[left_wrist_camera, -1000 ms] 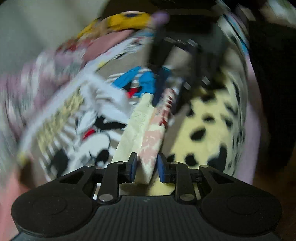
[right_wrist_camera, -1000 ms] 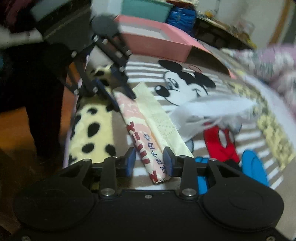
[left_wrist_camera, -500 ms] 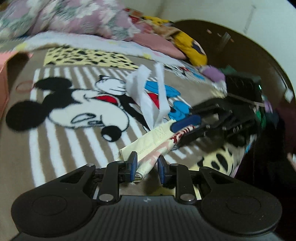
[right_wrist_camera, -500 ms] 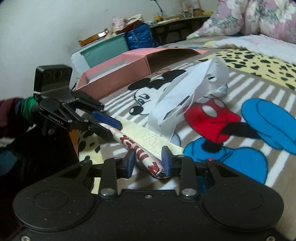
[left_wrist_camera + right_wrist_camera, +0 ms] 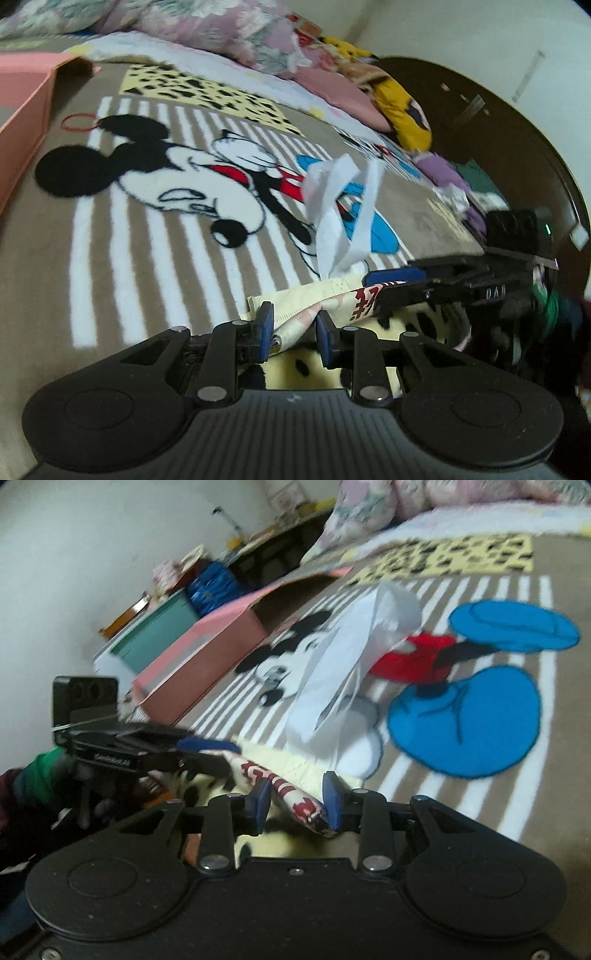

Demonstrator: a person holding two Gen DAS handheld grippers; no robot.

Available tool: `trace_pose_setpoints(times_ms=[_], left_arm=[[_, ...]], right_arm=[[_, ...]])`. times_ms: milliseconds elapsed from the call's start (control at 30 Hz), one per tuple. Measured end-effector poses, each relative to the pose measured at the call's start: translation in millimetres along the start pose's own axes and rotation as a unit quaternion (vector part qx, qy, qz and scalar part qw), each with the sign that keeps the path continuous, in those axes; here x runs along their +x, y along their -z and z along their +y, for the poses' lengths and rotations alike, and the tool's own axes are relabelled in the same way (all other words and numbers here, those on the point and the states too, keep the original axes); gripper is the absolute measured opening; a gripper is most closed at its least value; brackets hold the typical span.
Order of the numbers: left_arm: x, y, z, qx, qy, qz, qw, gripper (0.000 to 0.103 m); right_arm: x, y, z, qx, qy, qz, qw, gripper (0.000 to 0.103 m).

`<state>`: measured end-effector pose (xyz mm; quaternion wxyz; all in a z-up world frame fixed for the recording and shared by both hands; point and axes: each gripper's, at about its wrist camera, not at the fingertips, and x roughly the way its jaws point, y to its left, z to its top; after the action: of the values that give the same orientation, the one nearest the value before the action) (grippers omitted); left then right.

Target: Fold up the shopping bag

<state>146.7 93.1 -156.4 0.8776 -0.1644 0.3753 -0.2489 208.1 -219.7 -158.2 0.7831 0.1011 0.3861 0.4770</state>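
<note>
The shopping bag (image 5: 295,301) is folded into a narrow cream and pink strip with red print, held low over the cartoon blanket (image 5: 147,258). Its white handles (image 5: 343,221) stick up loosely from the strip's far side. My left gripper (image 5: 293,328) is shut on one end of the strip. At the other end my right gripper (image 5: 384,288) clamps it from above and below. In the right wrist view the rolled end of the bag (image 5: 295,797) lies between the pads of my right gripper (image 5: 297,805), the handles (image 5: 343,675) rise behind, and my left gripper (image 5: 218,753) pinches the far end.
A pink open box (image 5: 207,653) lies on the blanket at the far side, with a teal bin (image 5: 155,635) beyond it. Pillows and bedding (image 5: 221,29) pile up at the head. A dark wooden board (image 5: 498,147) stands behind the right hand. A green cuff (image 5: 40,775) shows.
Both grippers have rolled, turning the strip with them from seen along its length to lying across and level. The white handles swung upward. Both ends stay gripped.
</note>
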Motion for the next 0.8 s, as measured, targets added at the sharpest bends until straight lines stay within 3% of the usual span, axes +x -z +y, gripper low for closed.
trace_pose_setpoints(times_ms=[100,433,800], left_arm=[[-0.9,4.3,4.9,-0.035,-0.001,-0.018,0.9992,0.025],[-2.3,16.1,-1.1,-0.08,-0.043,-0.066,0.9937,0.025],[0.8,26.2,-29.6,-0.05,-0.136,-0.101,0.9842,0.027]], right_arm=[[-0.4,8.3,1.3,0.015,0.021,-0.038,0.999,0.03],[5.0,19.6,11.5,0.037,0.099,-0.106,0.989,0.034],[5.3,25.9,25.3,0.006,0.174,-0.132,0.976,0.034]])
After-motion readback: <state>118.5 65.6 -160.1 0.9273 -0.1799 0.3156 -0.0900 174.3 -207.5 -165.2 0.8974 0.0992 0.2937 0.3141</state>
